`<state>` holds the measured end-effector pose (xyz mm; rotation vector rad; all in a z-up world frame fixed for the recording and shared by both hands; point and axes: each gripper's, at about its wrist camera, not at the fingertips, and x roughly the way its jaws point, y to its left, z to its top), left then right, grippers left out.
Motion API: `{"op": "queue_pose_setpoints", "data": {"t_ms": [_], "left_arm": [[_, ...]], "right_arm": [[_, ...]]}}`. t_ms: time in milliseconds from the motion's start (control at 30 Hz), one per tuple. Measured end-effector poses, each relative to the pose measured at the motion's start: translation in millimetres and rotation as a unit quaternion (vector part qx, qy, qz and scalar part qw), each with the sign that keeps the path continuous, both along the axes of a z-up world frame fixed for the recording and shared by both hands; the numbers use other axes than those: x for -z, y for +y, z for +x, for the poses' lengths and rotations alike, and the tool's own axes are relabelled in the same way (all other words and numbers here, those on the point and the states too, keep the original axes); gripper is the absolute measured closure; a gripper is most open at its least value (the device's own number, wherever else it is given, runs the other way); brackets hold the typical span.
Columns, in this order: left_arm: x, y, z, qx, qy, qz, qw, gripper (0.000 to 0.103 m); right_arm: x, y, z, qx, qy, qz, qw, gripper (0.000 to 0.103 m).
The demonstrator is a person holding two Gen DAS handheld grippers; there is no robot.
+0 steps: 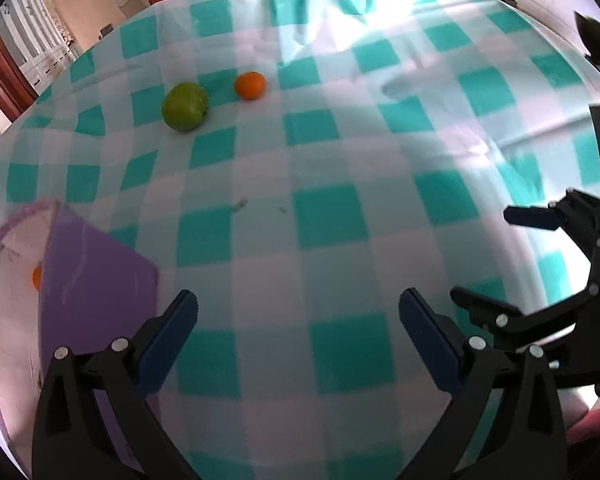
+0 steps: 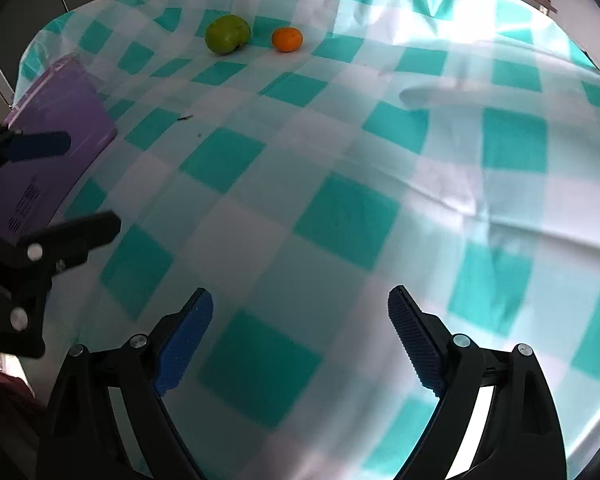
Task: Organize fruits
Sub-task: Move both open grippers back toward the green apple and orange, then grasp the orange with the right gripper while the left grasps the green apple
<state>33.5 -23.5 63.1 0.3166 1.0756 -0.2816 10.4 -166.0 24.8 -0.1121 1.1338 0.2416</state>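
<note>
Fingers [image 1: 168, 336] apart; round green apple [image 1: 185, 107]

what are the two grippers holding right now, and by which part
Nothing. The left hand-held gripper and the right hand-held gripper are both open over the tablecloth; the green fruit and the orange lie untouched.
</note>
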Motion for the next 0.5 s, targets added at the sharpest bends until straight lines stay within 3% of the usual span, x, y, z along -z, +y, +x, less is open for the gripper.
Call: {"op": "queue_pose_setpoints", "data": {"t_ms": [267,367,433,500], "left_arm": [[4.1,13.4,60.6,-0.013,0.005,-0.037,0.9992,0.002],[9.7,27.6,76.9,-0.059,-0.005,-0.039,0.9975,0.002],[13.5,31.6,83.9,-0.044,0.007,-0.062,0.9971,0.003],[10.5,27.4,83.2,-0.033,-0.012,-0.052,0.9980,0.003]], "right_arm": [[7.4,24.5,96.4,0.005,-0.003,-0.011,1.000,0.019],[11.1,36.8,138.5,-0.017,-0.012,-0.019,1.000,0.020],[11.7,42.2,166.9,-0.025,-0.023,-0.021,0.999,0.020],[12.9,44.3,191.2,-0.020,-0.031,-0.028,0.999,0.020]]}}
